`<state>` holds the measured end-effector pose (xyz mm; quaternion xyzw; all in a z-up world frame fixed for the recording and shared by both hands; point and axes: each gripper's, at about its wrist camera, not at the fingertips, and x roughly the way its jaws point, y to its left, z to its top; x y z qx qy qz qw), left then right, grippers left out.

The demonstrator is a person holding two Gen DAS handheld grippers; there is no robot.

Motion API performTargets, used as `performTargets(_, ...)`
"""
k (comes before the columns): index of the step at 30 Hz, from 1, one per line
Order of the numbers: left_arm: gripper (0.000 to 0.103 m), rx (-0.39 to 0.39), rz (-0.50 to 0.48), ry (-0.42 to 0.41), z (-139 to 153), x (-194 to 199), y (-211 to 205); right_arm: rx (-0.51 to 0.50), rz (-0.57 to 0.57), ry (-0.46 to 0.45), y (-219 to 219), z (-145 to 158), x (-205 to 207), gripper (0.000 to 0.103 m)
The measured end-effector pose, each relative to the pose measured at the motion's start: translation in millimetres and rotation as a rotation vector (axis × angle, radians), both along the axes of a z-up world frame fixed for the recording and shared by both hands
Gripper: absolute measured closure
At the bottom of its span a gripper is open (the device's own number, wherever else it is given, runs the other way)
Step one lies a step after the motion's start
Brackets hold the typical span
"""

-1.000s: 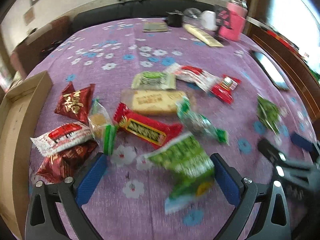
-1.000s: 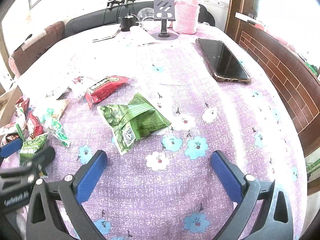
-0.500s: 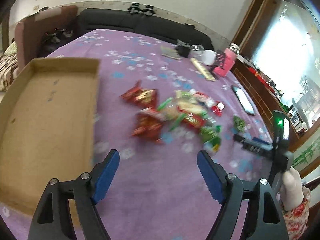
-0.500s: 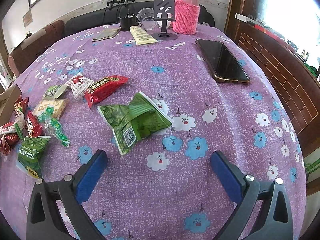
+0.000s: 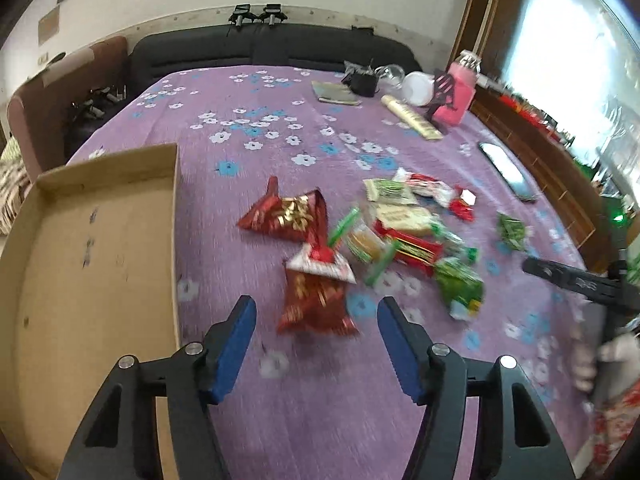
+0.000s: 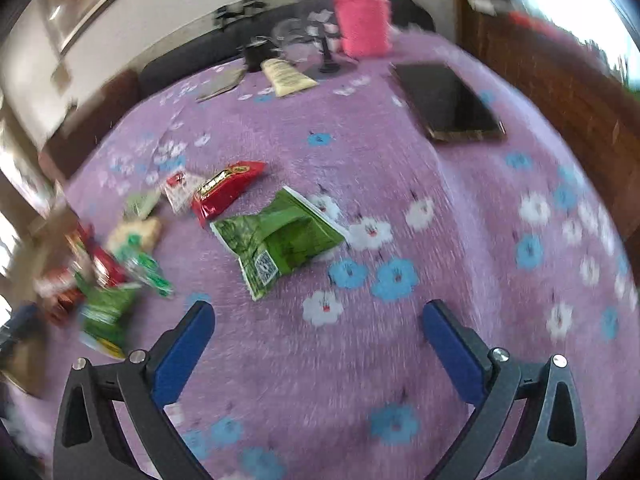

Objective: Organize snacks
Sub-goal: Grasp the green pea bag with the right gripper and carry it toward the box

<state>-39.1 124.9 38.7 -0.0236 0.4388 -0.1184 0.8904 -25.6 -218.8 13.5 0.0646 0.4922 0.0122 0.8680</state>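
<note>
Left gripper (image 5: 316, 320): jaws are being closed, nothing yet pinched; the red packet (image 5: 314, 304) is lying just ahead of the tips
Right gripper (image 6: 318, 320): jaws being held apart, empty
Cardboard tray (image 5: 80, 240): left of packet
Advice: packet should be straddled squarely before being clamped, neighbours being avoided

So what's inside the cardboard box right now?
No snacks show in the cardboard box: only its bare brown floor with a few small dark marks. Its nearest part is hidden behind the left gripper, whose jaws are closing on nothing; all the snacks lie on the purple cloth.
</note>
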Motion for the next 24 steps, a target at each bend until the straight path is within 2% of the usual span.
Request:
performTargets(1, 0.036, 0.005, -0.003, 0.005, -2.0, 4.0, -1.1, -0.024, 0.0, 0.031, 4.8, 0.8, 1.7, 0.003)
performTargets(3, 0.036, 0.023, -0.014, 0.018, -8.1, 13.0, -6.6, 0.039, -0.002, -0.01, 11.6, 10.5, -6.1, 0.017)
performTargets(6, 0.038, 0.041, -0.019, 0.035, -17.0, 20.4, -14.2, 0.094, 0.114, -0.068, 44.5, 24.3, -15.1, 0.017)
performTargets(7, 0.043, 0.045, -0.021, 0.041, -19.4, 21.4, -17.3, 0.104, 0.16, -0.074, 60.3, 26.5, -15.8, 0.018)
performTargets(8, 0.061, 0.058, -0.027, 0.061, -25.3, 23.8, -20.2, 0.118, 0.203, -0.071, 74.9, 26.5, -14.8, 0.018)
performTargets(11, 0.063, 0.061, -0.038, 0.044, -27.1, 20.9, -21.6, 0.133, 0.282, -0.056, 110.7, 21.3, -8.6, 0.027)
performTargets(12, 0.063, 0.046, -0.036, 0.046, -26.6, 19.5, -19.1, 0.117, 0.299, -0.052, 123.8, 18.9, -5.4, 0.035)
performTargets(17, 0.064, -0.007, -0.02, 0.036, -20.4, 11.1, -7.9, 0.054, 0.317, -0.016, 163.1, 7.6, 10.3, 0.052)
performTargets(18, 0.064, -0.014, -0.02, 0.034, -18.6, 9.5, -6.3, 0.037, 0.318, -0.009, 167.7, 4.5, 11.7, 0.061)
performTargets(19, 0.064, -0.024, -0.021, 0.028, -15.9, 7.3, -5.7, 0.031, 0.32, -0.001, 167.4, 2.5, 11.6, 0.065)
performTargets(21, 0.064, -0.048, -0.025, 0.016, -10.0, -0.7, -3.1, -0.006, 0.317, -0.01, 170.1, 1.6, 8.8, 0.069)
performTargets(24, 0.064, -0.106, -0.028, -0.004, 1.3, -15.8, 5.9, 0.007, 0.318, -0.018, 166.4, 4.6, 0.0, 0.075)
